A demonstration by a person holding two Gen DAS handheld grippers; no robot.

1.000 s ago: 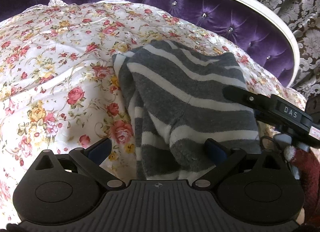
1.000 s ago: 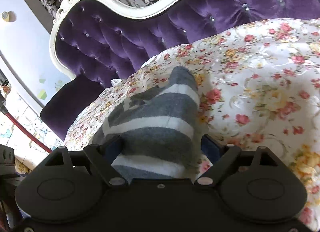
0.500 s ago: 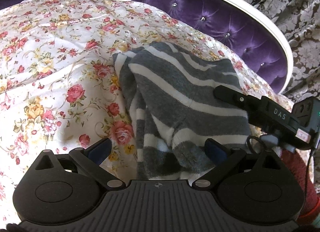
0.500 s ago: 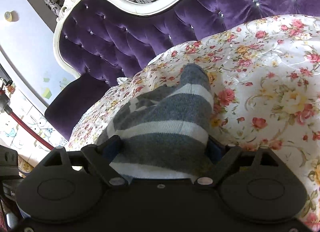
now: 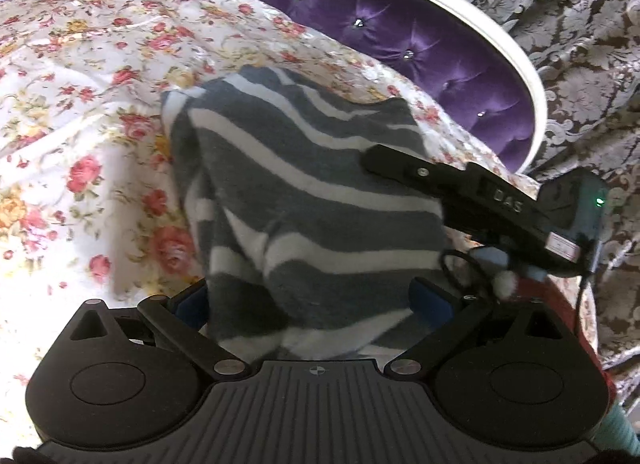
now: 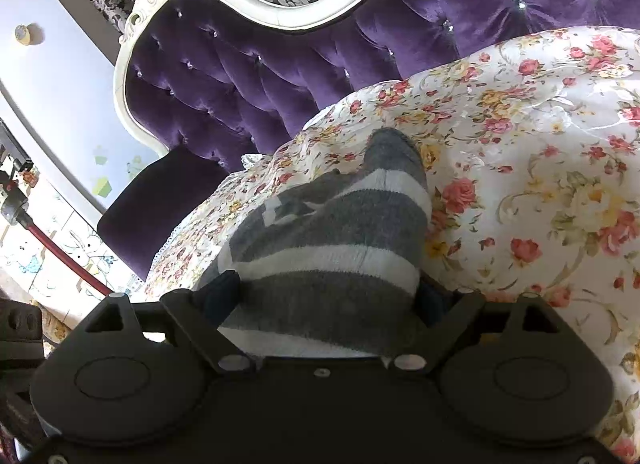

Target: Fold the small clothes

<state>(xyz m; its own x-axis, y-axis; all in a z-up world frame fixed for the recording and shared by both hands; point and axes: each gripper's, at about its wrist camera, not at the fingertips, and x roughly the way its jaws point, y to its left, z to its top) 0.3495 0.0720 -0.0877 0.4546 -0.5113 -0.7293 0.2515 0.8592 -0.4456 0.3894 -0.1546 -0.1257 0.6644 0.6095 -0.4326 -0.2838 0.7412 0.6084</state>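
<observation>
Looking closest first: the left claw (image 5: pixel 312 300) has its blue pads spread wide, with the near end of the striped sock (image 5: pixel 316 200) lying between them and covering the left pad, so I can't tell if it's pinched.
Right claw: the right claw (image 6: pixel 326 300) is spread wide too, and the sock's other end sits in the gap; the jaws look just as wide as a second ago, and I honestly can't tell whether the pads press on it.
Sock: grey and white stripes, bunched and doubled over, lying on the floral bedspread (image 5: pixel 80 112).
What changed: compared with a second ago the left claw has tipped down and the sock fills more of its view, bunched closer to the pads.
Meaning: my guess is the fold is mid-way, ends being brought together, not flattened yet.
Farther back: purple tufted headboard (image 6: pixel 248 76) behind the bed, well apart from the sock.
</observation>
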